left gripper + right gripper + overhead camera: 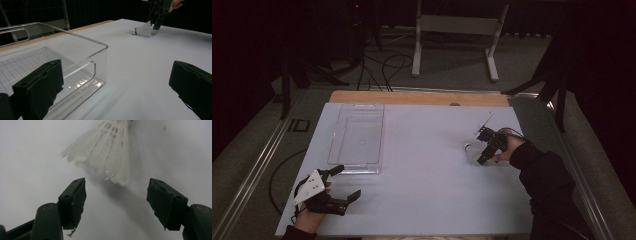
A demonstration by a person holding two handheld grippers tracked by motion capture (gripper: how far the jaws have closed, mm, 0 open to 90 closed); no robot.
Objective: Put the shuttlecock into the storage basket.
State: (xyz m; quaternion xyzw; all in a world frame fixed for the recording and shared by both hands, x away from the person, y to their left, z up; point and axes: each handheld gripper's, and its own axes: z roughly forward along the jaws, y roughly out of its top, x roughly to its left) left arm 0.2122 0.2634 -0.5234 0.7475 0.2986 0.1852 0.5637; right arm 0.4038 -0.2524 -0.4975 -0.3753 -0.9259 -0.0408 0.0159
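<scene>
The right gripper (116, 202) is held spread, nothing between its jaws, just behind the feather skirt of the shuttlecock (105, 150), which lies on its side on the white table (422, 190), well apart from the clear bin (357, 135). If the jaws are closed on the feather tips, these may be crushed, or the shuttlecock may be pushed away. Its long axis is laid along the table, the cork (134, 31) pointing away from this gripper. The left gripper (343, 186) rests open near the bin

Shuttlecock (105, 150) cork end cut off at top edge (right gripper view).
</scene>
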